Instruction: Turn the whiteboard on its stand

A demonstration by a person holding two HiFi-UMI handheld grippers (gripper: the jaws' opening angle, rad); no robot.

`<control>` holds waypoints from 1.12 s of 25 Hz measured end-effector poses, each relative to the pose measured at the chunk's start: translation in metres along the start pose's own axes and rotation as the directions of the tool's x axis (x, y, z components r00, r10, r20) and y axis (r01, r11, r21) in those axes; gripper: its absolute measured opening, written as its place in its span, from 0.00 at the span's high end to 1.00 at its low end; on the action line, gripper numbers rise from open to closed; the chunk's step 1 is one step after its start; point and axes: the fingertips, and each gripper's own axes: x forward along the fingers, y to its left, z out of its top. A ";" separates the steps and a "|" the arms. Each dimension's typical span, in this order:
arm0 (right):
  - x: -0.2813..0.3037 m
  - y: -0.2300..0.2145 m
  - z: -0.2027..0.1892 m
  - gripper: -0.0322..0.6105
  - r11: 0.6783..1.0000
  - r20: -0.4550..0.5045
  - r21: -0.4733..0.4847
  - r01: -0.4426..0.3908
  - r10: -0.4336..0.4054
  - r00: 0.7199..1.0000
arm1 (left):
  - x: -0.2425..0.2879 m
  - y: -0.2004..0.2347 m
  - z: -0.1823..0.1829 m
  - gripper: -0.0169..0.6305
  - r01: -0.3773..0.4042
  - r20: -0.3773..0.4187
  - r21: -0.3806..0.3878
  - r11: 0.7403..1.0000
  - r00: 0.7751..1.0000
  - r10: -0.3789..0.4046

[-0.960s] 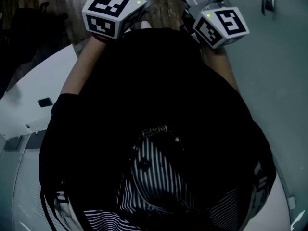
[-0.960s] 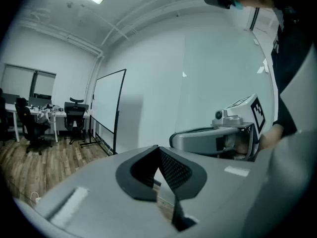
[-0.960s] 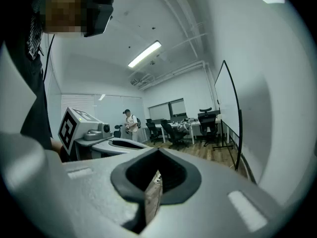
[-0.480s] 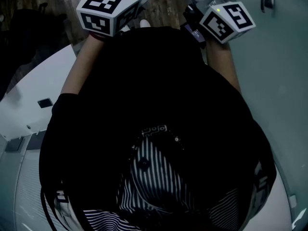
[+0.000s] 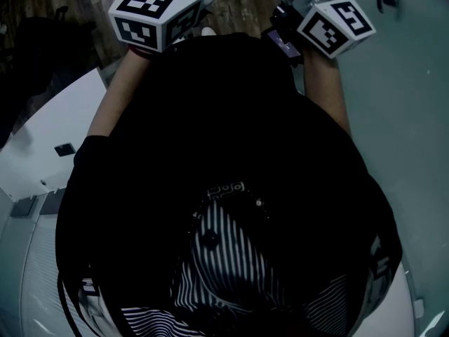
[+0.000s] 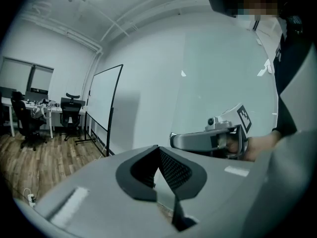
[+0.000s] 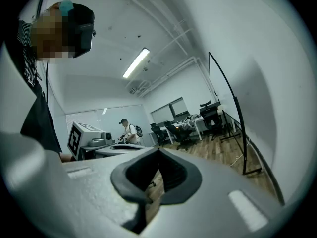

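Left gripper [image 6: 158,152] has its jaws clenched together with nothing between them. Same deal with the right gripper [image 7: 157,155]: pinched tight and empty. I've got both held out side by side in front of the person. The whiteboard [image 6: 105,108] stands upright on its stand, far off on the left by the wall, well apart from both grippers, with office chairs [image 6: 71,114] further left.

Left gripper [image 6: 158,150]: matt grey plastic shell, black finely ribbed pads [image 6: 173,171]. At nine o'clock, the whiteboard [image 6: 103,98] looks smooth and white in a thin dark frame; at eight o'clock, a brown wood-plank floor [image 6: 44,157]. The person's top [image 5: 224,118] is matt black cloth
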 end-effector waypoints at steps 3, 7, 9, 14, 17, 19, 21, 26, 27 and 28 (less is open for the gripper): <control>0.000 -0.001 -0.006 0.95 0.999 -0.014 0.019 -0.026 0.027 1.000 | -0.001 -0.001 0.003 0.98 -0.012 -0.003 0.006 1.000 1.000 0.012; -0.006 -0.004 -0.005 0.95 0.999 -0.037 0.014 -0.038 0.038 0.999 | -0.005 0.001 0.008 0.98 -0.037 -0.024 0.013 0.999 0.999 0.037; -0.010 -0.003 0.002 0.95 0.999 -0.036 0.022 -0.043 0.043 0.998 | -0.007 0.000 0.013 0.98 -0.046 -0.029 0.004 0.999 0.999 0.046; -0.013 -0.006 0.005 0.95 0.999 -0.037 0.031 -0.034 0.035 0.999 | -0.006 -0.002 0.012 0.98 -0.042 -0.036 -0.028 0.999 0.998 0.041; -0.016 -0.010 0.001 0.95 1.000 -0.022 0.027 -0.015 0.016 1.000 | -0.003 -0.001 0.005 0.98 -0.027 -0.027 -0.028 0.999 0.999 0.026; -0.018 -0.011 -0.001 0.95 1.000 -0.010 0.018 0.003 -0.003 1.000 | -0.001 -0.002 0.002 0.98 -0.010 -0.022 -0.025 1.000 1.000 0.010; -0.018 -0.012 -0.002 0.95 1.000 0.005 0.014 0.024 -0.024 1.000 | 0.001 -0.004 0.000 0.98 0.012 -0.018 -0.014 1.000 1.000 -0.012; -0.020 -0.020 -0.010 0.95 0.997 0.043 0.019 0.069 -0.070 0.997 | 0.008 -0.006 -0.009 0.98 0.077 -0.014 0.020 0.997 0.997 -0.077; -0.021 -0.023 -0.015 0.95 0.997 0.051 0.025 0.075 -0.077 0.996 | 0.010 -0.005 -0.014 0.98 0.084 -0.014 0.026 0.996 0.996 -0.083; -0.021 -0.026 -0.019 0.95 0.996 0.057 0.028 0.081 -0.083 0.995 | 0.012 -0.005 -0.017 0.98 0.089 -0.014 0.029 0.996 0.996 -0.089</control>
